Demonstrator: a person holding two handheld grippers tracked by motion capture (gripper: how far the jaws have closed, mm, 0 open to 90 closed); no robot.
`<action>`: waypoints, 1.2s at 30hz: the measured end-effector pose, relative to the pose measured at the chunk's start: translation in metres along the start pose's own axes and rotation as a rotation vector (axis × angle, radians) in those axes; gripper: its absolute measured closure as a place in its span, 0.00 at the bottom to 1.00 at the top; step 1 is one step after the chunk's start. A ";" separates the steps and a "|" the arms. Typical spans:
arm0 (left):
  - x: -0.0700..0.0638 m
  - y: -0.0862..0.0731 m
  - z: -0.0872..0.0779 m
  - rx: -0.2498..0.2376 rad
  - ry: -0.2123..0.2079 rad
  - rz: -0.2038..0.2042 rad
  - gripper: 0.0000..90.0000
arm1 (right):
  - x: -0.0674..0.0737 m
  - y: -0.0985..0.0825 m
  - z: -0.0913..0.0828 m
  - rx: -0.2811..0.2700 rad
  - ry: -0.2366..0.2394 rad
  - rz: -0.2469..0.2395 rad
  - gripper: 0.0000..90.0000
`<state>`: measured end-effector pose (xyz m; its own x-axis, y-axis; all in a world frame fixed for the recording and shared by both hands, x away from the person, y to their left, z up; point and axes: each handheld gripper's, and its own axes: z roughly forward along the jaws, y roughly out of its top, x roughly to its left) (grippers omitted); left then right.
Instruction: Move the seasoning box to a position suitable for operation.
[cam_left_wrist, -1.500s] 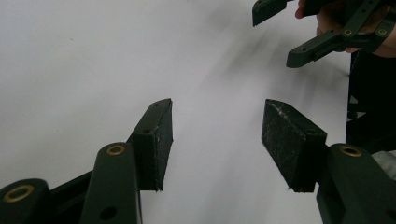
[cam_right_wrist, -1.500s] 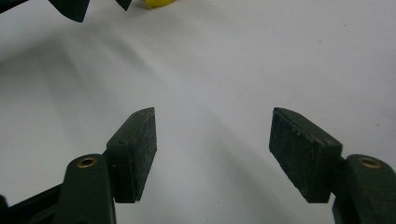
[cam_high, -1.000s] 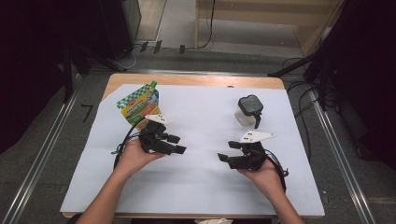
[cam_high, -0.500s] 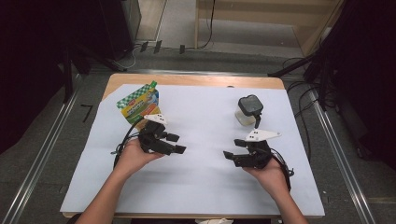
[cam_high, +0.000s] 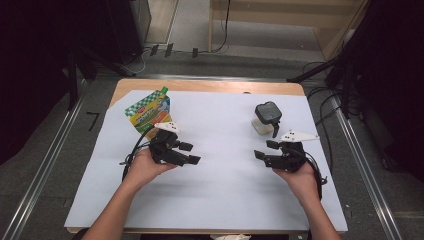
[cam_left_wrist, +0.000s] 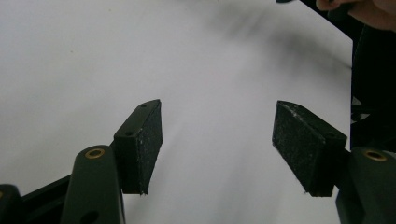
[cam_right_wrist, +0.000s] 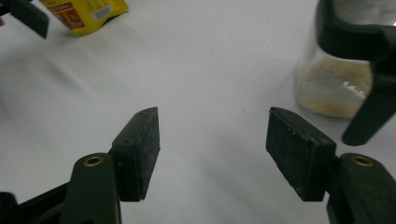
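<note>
High view: the left gripper is held over the left half of the desk, its jaws apart and just widened, nothing between them. A green pouch stands near the far left corner, just beyond it. The right gripper is held with jaws apart and empty, near a lidded jar towards the far right.

Left gripper view: bare white desk is seen between the jaws.

Right gripper view: the jar is seen at upper right, apart from the jaws.

A clear jar with a black lid is standing upright at the table's right rear, holding pale powder. A green-yellow spouted pouch is lying tilted at left rear.
</note>
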<state>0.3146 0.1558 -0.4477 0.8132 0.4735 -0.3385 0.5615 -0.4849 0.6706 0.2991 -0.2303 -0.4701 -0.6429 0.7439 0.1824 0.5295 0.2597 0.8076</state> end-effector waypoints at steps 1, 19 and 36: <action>0.000 0.000 0.000 -0.001 -0.002 -0.002 0.38 | -0.003 0.001 -0.001 -0.001 -0.013 0.010 0.40; -0.005 0.000 0.000 0.004 -0.022 0.010 0.38 | -0.054 0.035 0.014 0.033 -0.177 0.072 0.16; -0.009 -0.012 -0.005 0.014 -0.022 -0.005 0.39 | -0.077 0.043 0.059 0.018 -0.243 0.095 0.16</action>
<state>0.3000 0.1610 -0.4498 0.8136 0.4596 -0.3561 0.5672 -0.4929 0.6598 0.4041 -0.2406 -0.4829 -0.4397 0.8908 0.1150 0.5920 0.1911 0.7830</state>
